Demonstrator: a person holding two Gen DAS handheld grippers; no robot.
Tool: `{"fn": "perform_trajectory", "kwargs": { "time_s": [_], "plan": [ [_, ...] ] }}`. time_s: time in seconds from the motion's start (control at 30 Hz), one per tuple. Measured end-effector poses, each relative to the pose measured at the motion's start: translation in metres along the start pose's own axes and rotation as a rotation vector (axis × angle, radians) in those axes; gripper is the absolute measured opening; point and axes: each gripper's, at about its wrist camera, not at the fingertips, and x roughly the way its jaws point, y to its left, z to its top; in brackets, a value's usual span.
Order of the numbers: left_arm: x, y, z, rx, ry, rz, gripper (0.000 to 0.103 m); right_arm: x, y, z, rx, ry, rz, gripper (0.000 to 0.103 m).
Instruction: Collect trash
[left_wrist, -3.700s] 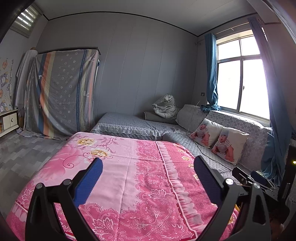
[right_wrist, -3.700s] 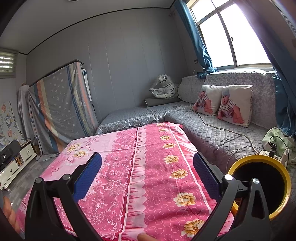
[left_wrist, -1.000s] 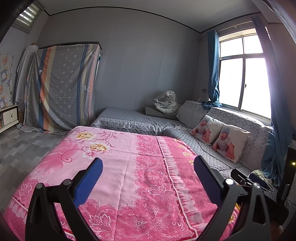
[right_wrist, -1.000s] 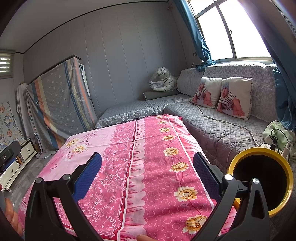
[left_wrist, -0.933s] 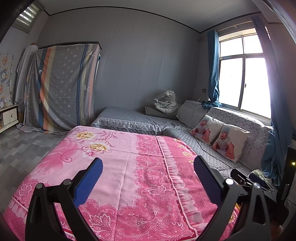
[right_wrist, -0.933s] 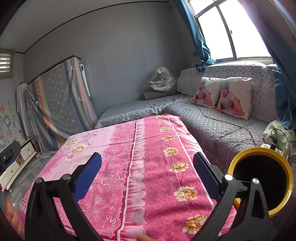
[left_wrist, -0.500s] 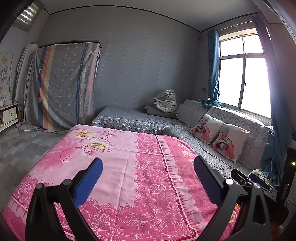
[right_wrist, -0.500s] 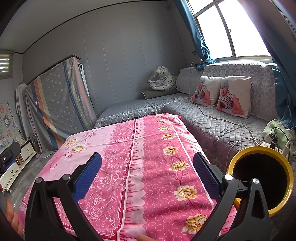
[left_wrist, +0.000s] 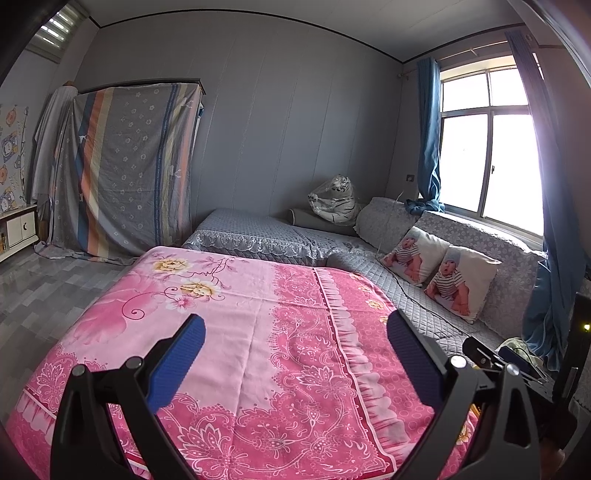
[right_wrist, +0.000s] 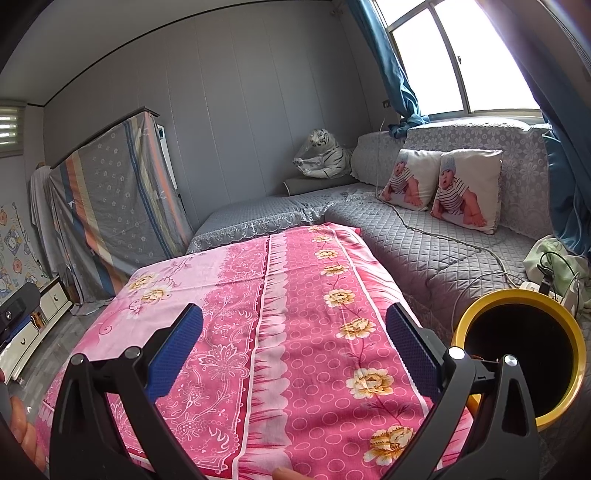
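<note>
Both claws, left gripper (left_wrist: 291, 332) and right gripper (right_wrist: 293, 328), remain spread wide and empty over the pink floral cloth (right_wrist: 295, 295); nothing has shifted, no trash visible, round yellow-rimmed bin (right_wrist: 576, 339) waiting.

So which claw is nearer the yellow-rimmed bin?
Right. The right claw hangs open over the pink cloth with the yellow-rimmed bin just beside its right finger. The left claw, also open, shows no bin in its view.
</note>
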Motion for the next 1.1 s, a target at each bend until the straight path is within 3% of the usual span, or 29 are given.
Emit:
{"fn": "perform_trajectory", "kwargs": {
  "time_s": [1.1],
  "plan": [
    [0.0003,-0.0003,0.0012,0.004,0.007,-0.016,0.095,0.0034,-0.0016,0.0064,0.011,0.006,-0.004,0.095]
  ]
}}
